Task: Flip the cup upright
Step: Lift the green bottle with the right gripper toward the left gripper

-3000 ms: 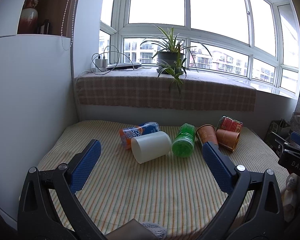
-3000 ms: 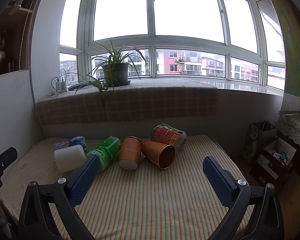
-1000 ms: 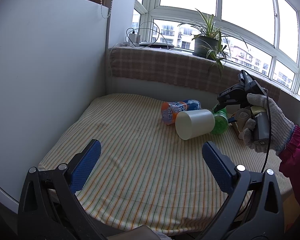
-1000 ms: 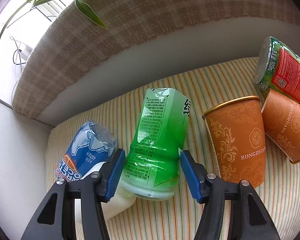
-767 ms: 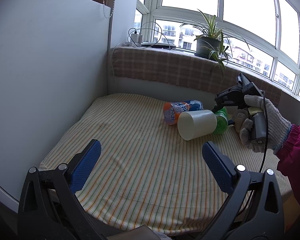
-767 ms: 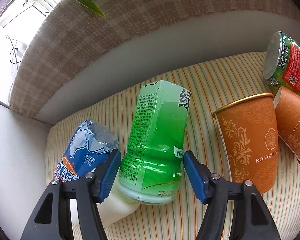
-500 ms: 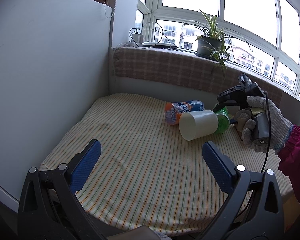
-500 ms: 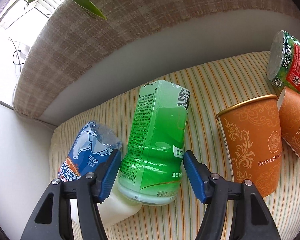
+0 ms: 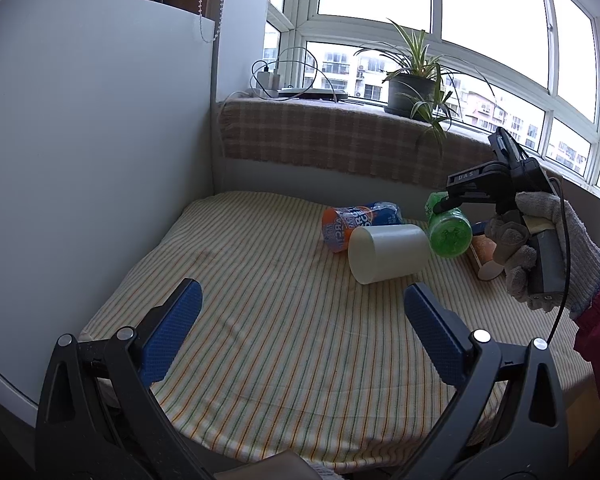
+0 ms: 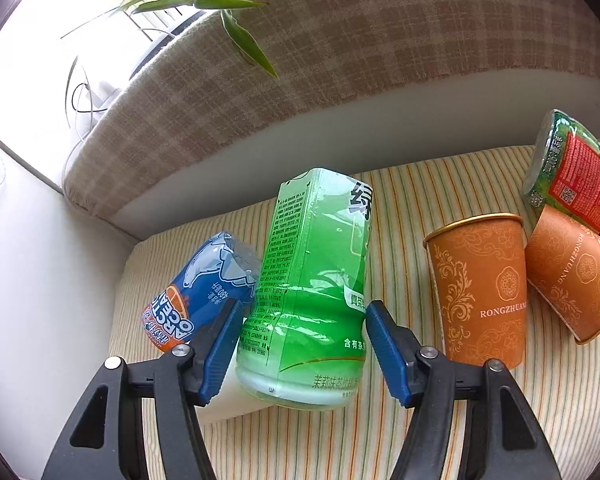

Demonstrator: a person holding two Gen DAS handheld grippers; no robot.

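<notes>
Striped surface (image 9: pixel 284 320) carries toppled cups; the right tool (image 10: pixel 304 344) clamps the green cup (image 10: pixel 312 280), lifted at its near end, while the left tool (image 9: pixel 300 320) hangs wide apart.

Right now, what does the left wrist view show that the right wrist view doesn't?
Only the left wrist view shows the open left claw, the gloved hand and the white cup's closed base. Only the right wrist view shows the red-labelled bottle and both orange paper cups. Both show the green bottle in the right claw.
</notes>
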